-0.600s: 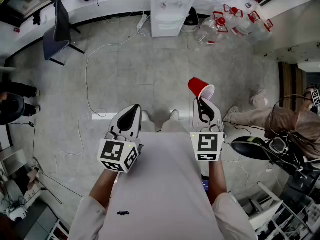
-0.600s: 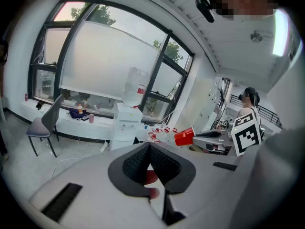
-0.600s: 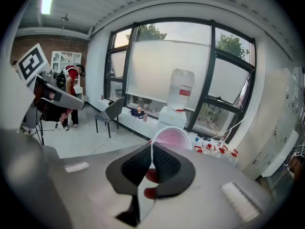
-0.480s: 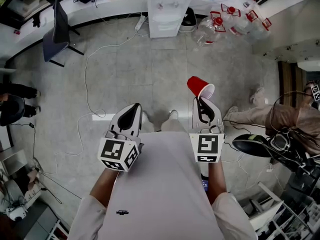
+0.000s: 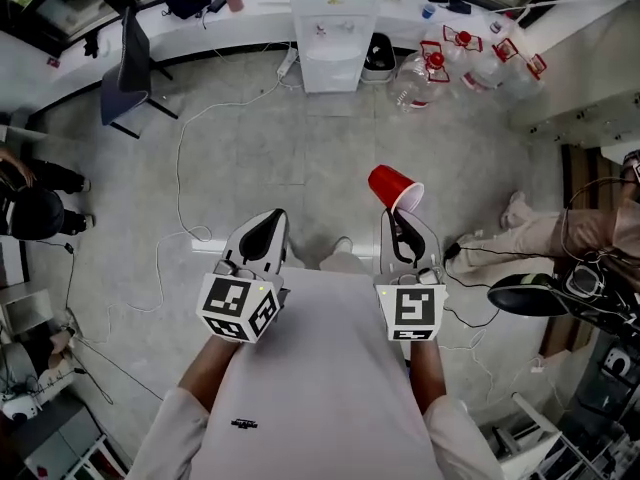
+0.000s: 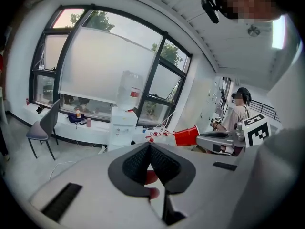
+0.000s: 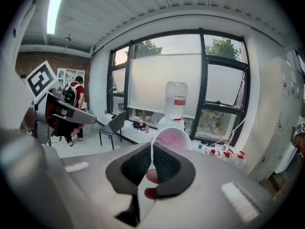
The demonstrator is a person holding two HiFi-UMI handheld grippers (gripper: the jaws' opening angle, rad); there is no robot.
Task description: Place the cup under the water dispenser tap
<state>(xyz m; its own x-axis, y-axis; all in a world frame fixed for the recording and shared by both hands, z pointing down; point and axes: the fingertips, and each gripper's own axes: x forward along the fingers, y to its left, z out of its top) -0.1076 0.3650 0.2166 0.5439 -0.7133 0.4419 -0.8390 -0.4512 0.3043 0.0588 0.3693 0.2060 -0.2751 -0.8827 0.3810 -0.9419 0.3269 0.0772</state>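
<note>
Head view: the right tool (image 5: 402, 218) pinches the red cup (image 5: 393, 185) by its rim. The water dispenser (image 5: 334, 30) is far away. The left tool (image 5: 264, 232) is closed, empty.

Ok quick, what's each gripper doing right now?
Left gripper: closed, holding nothing.
Right gripper: closed on the rim of the red cup.

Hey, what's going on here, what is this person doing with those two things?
A person holds a tool in each hand. The right tool is shut on the rim of a red cup, tipped on its side. The left tool is shut and empty. The water dispenser stands across the room, so the cup is not yet under its tap.
</note>
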